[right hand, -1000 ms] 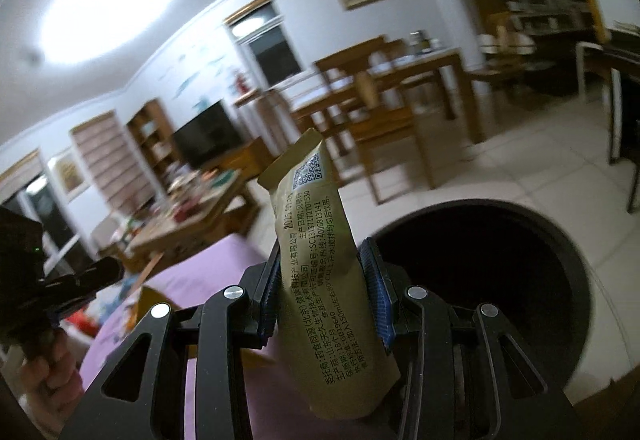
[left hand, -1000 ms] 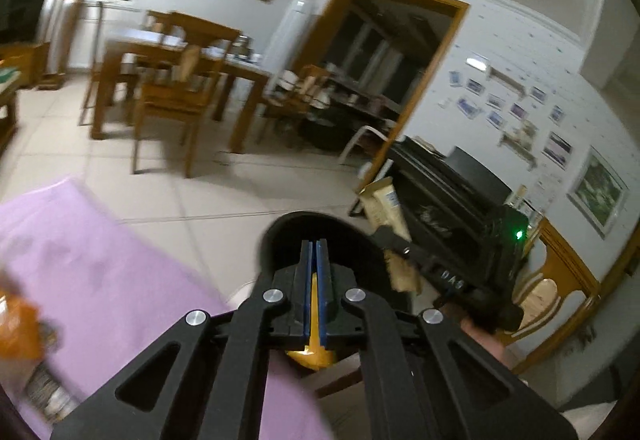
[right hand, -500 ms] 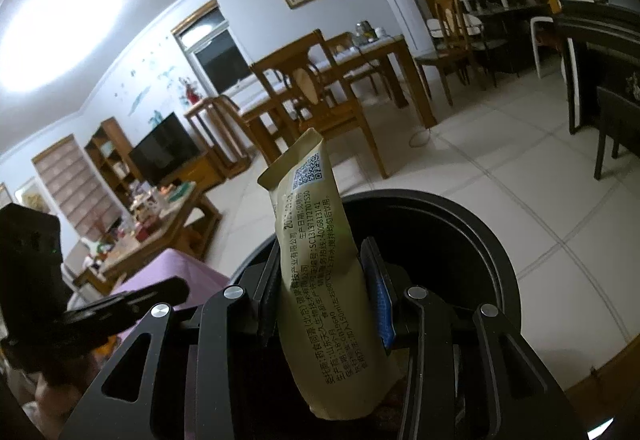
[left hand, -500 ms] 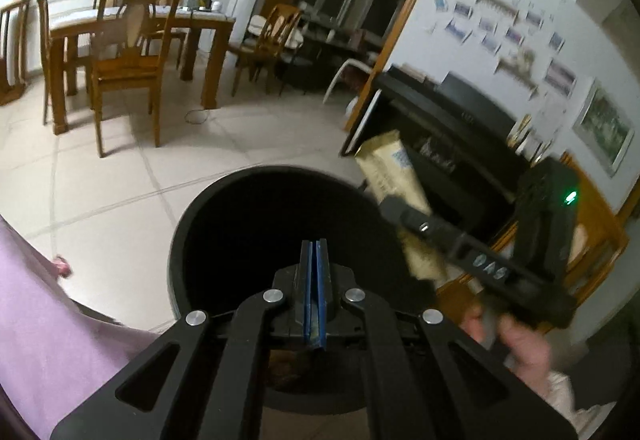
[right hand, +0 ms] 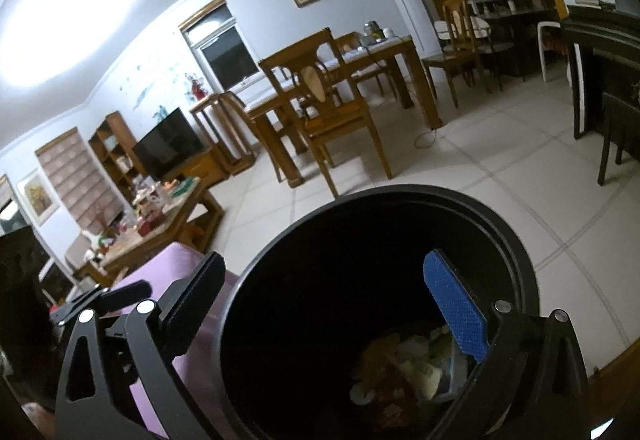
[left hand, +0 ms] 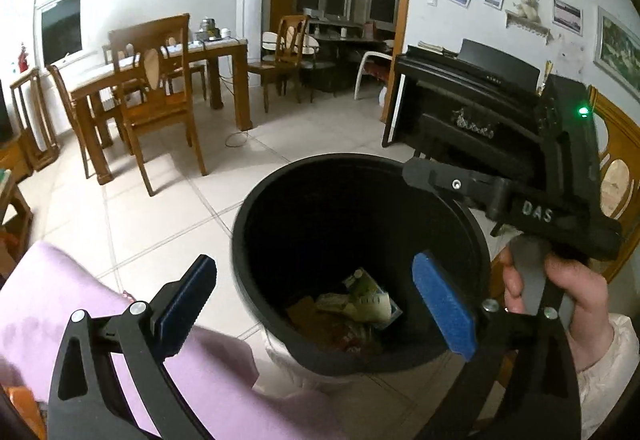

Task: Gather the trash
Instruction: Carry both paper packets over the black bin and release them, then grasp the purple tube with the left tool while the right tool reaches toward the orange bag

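A round black trash bin [left hand: 248,224] stands on the tiled floor, with wrappers and packets [left hand: 356,304] lying at its bottom. It also shows in the right wrist view [right hand: 516,240], with the trash [right hand: 416,364] inside. My left gripper [left hand: 316,304] is open and empty, its jaws spread wide over the bin's near rim. My right gripper [right hand: 332,312] is open and empty over the bin's mouth. In the left wrist view the right gripper's body [left hand: 540,200] hangs over the bin's right rim, held by a hand [left hand: 568,292].
A purple cloth-covered surface [left hand: 60,304] lies at the near left of the bin. A wooden dining table with chairs [left hand: 152,88] stands farther back, a black piano [left hand: 460,108] to the right. A cluttered low wooden table [right hand: 160,216] and a TV are at left.
Both grippers have opened. The tan packet held in my right gripper has dropped into the bin. My left gripper, shut before, now hangs wide open over the bin.
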Motion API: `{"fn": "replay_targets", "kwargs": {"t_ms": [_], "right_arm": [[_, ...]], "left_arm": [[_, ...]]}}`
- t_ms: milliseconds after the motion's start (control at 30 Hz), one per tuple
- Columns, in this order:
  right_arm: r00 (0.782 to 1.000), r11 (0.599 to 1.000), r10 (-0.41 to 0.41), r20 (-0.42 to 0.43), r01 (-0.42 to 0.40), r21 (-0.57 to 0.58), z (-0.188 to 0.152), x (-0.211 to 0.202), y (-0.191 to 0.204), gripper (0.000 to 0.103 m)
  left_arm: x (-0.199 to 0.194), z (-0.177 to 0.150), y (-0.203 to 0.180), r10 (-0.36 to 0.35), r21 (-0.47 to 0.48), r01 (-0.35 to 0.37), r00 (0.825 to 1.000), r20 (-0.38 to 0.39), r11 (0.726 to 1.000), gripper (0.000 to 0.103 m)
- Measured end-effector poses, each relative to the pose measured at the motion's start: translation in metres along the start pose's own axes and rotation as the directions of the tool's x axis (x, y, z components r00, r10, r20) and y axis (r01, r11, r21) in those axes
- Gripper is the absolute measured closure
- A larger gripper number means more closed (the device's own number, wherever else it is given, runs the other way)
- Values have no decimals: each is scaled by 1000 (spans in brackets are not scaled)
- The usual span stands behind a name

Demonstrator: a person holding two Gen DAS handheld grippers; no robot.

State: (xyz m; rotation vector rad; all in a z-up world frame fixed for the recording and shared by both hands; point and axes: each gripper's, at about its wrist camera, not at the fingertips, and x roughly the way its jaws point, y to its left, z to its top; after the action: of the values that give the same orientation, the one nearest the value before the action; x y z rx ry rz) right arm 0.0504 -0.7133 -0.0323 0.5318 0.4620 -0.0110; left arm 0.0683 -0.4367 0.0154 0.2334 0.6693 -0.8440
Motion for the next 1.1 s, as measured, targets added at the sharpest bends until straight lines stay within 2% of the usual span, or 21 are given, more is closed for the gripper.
{"fn": "replay_targets", "kwargs": {"t_ms": [200,367,500,600,667,767,867,933,1033,1100], "right_arm": [[999,999,24,-30,-25,-42,-13,3,37,5],[994,993,74,-80,-81,-87,-22,18,79,5],[980,978,137,-145,-157,-136,-36,36,132,5],[963,960,183,-196,-218,-174,-48,50,175,5],[948,946,216,-233,-262,-191,-57,59,204,5],[914,920,267,-306,-337,-203,-72,77,253,5],[872,885,309,-381,-410,-220,-91,94,306,5],[850,869,323,-417,-441,-224,-100,103,337,5],[819,851,323,-474,-471,-234,-116,119,377,5],[804,842,314,-505,-482,-243,-126,131,398,5]], "left_arm": [[-41,-16,33,45,-83,-42,998,35,996,5],[-86,-44,69,145,-146,-136,988,51,980,5],[-125,-75,107,238,-202,-226,971,38,953,5],[-154,-101,138,306,-251,-294,952,9,922,5],[-173,-118,160,343,-284,-331,939,-9,900,5],[-196,-141,187,388,-302,-381,921,-40,874,6],[-205,-159,204,423,-299,-434,900,-102,850,9],[-206,-172,214,417,-295,-442,897,-148,847,32],[-199,-186,225,389,-282,-439,896,-215,853,44],[-195,-188,227,375,-271,-429,898,-230,862,46]]}}
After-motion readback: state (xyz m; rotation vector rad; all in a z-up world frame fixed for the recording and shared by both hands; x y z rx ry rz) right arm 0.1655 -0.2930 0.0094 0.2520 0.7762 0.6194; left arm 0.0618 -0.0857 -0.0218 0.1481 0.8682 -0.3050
